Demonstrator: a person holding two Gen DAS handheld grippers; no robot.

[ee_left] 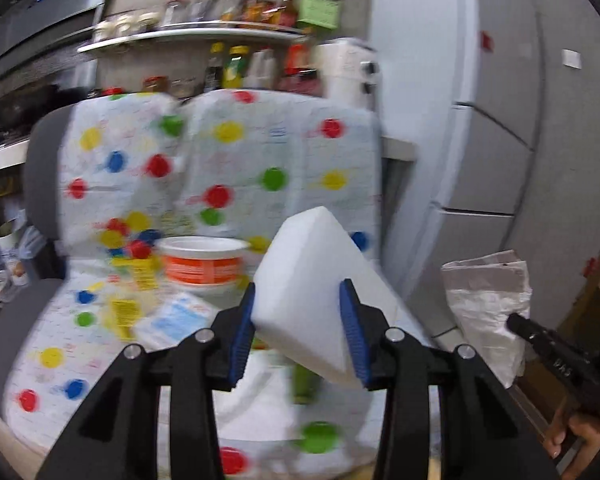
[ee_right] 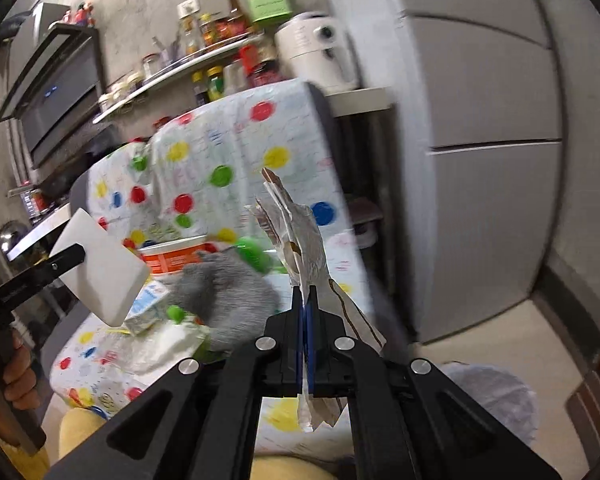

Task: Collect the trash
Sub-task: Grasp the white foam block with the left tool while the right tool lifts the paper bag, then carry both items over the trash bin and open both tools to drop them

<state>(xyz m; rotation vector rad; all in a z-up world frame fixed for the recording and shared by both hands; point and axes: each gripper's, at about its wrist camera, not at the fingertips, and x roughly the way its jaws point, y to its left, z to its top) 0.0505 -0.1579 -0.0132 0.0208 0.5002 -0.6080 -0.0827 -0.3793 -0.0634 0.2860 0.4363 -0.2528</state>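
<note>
My left gripper is shut on a white foam block and holds it in the air above a chair; the block also shows in the right wrist view. My right gripper is shut on a crumpled paper wrapper, which also shows at the right of the left wrist view. On the chair seat lie an orange and white tub, a small blue and white carton, a grey cloth and yellow wrappers.
The chair is covered with a white sheet with coloured dots. A grey fridge stands to the right. A shelf of bottles and a white kettle stand behind. A translucent bag lies on the floor at lower right.
</note>
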